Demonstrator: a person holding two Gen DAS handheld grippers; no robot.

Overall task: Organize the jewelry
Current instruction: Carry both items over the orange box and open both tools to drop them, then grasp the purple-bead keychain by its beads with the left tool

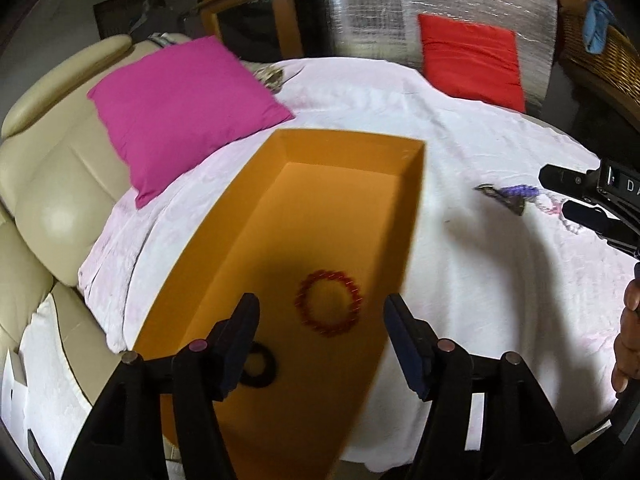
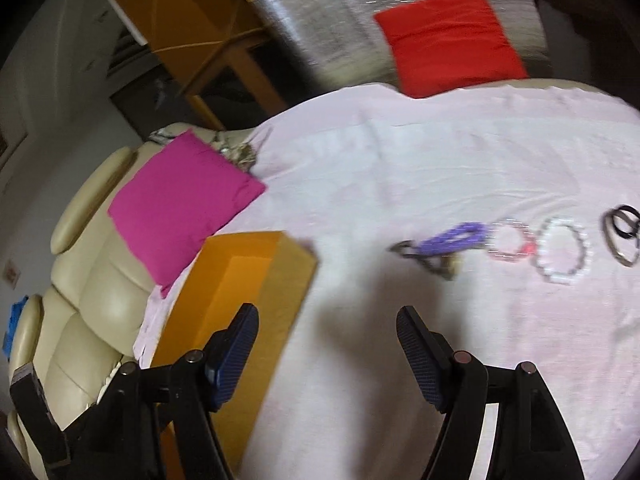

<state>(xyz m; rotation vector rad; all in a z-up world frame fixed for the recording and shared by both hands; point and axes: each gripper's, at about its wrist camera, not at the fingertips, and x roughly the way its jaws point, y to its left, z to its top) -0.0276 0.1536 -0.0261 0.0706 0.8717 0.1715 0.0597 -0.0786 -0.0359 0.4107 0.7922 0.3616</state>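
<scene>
Over on the white sheet (image 2: 400, 168), much of the jewelry is smeared by motion blur: a purple bead bracelet (image 2: 456, 238) overlaps a dark metal piece (image 2: 434, 262) whose shape I cannot make out, with a pink bracelet (image 2: 510, 244) and a white bead bracelet (image 2: 562, 254) touching in a row beside it. A cluster of dark rings (image 2: 622, 232) runs off the right edge of the right wrist view. Inside the orange box (image 1: 224, 248) lies a red bead bracelet (image 1: 329, 303), and a black ring (image 1: 260, 366) is half hidden behind a finger of the left gripper (image 1: 320, 322). Something glinting at the far corner of the sheet, near the magenta cushion (image 1: 180, 108), is too blurred to name.

That left gripper hangs above the near end of the box, jaws spread wide with nothing between them. The right gripper (image 2: 326, 330) points across the bare sheet just beside the box's outer wall, jaws likewise wide apart and empty. A red cushion (image 2: 448, 36) rests at the far side.
</scene>
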